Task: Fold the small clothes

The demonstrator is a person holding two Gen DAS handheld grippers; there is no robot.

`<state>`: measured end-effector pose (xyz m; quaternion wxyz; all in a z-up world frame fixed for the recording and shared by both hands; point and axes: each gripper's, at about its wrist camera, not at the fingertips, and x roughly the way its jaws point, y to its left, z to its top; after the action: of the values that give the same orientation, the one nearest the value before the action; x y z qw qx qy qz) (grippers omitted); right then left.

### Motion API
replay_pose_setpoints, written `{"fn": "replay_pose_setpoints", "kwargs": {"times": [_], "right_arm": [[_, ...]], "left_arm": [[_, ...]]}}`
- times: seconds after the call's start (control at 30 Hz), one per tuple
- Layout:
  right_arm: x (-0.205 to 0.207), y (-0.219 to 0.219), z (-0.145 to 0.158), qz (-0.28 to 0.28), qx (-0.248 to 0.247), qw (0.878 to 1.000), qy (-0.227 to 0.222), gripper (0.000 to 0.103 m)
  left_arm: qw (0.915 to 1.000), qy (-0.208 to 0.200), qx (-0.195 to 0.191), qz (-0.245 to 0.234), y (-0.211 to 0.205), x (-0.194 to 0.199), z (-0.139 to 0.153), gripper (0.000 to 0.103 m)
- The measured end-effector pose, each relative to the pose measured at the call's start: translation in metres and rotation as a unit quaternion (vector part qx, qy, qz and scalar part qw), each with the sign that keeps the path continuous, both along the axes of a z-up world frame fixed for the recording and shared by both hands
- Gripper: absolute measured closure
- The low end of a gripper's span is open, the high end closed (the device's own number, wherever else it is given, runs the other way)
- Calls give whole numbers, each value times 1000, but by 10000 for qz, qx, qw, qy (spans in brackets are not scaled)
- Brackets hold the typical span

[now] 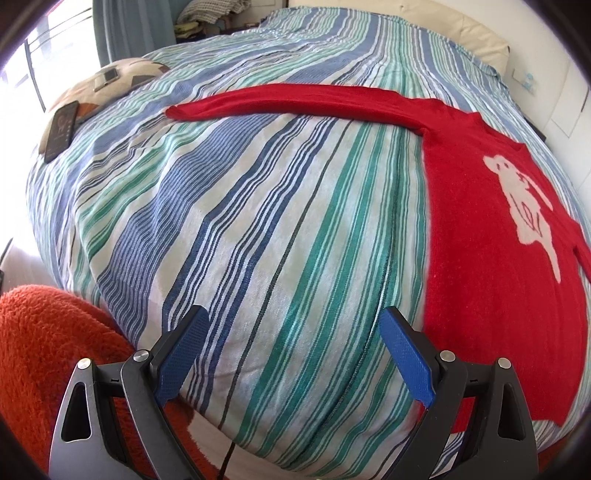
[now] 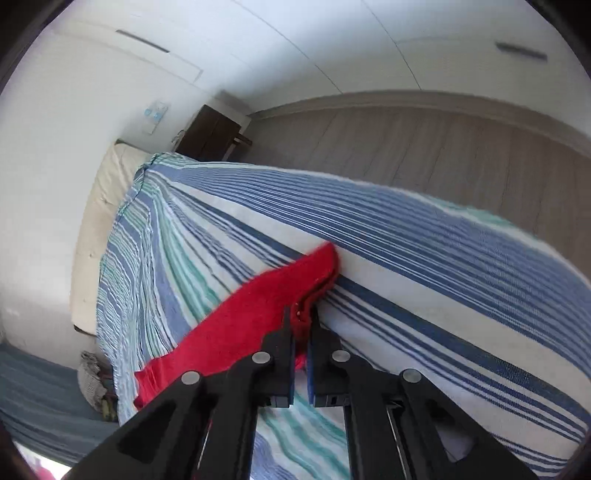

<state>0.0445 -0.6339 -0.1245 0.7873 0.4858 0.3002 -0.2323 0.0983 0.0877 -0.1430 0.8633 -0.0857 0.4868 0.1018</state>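
Observation:
A small red sweater (image 1: 476, 236) with a white animal figure lies flat on the striped bedspread (image 1: 258, 229), at the right of the left wrist view, one sleeve stretched out to the left. My left gripper (image 1: 293, 317) is open and empty, hovering over bare bedspread left of the sweater's hem. In the right wrist view my right gripper (image 2: 301, 314) is shut on the red sweater's sleeve (image 2: 258, 314) near its end, at the side edge of the bed.
Two phones (image 1: 61, 127) and a patterned cushion (image 1: 122, 79) lie at the bed's far left. An orange fluffy fabric (image 1: 55, 339) sits at the near left. A cream headboard (image 1: 476, 33), white wall, dark nightstand (image 2: 214, 133) and wood floor (image 2: 443, 147) surround the bed.

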Motion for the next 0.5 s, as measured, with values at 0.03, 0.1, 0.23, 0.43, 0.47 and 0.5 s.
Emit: {"fn": "replay_pose_setpoints", "kwargs": {"times": [0.03,0.1,0.23,0.43,0.47,0.5], "right_arm": [[10,10,19,241,-262,9993,-108,98],[38,39,60,820,-681,9937,-344,98],[107,124,130,2024,-1040,9689,-972,98],[204,306,166,3899,-1066,9027,-1477,98],[215,334,164,4169,-1004,8901,-1545,98],[224,361,156,4385,-973,8799,-1552,96]], "left_arm": [[10000,-22,-34,-14,0,0,1,8],[9999,-60,-107,-74,-2,1,2,8],[9995,-139,-169,-242,-8,3,6,8],[9990,-365,-99,-257,-5,-1,18,8],[9990,-375,-78,-242,-4,-2,18,8],[9991,-365,-58,-223,-2,-1,18,8]]}}
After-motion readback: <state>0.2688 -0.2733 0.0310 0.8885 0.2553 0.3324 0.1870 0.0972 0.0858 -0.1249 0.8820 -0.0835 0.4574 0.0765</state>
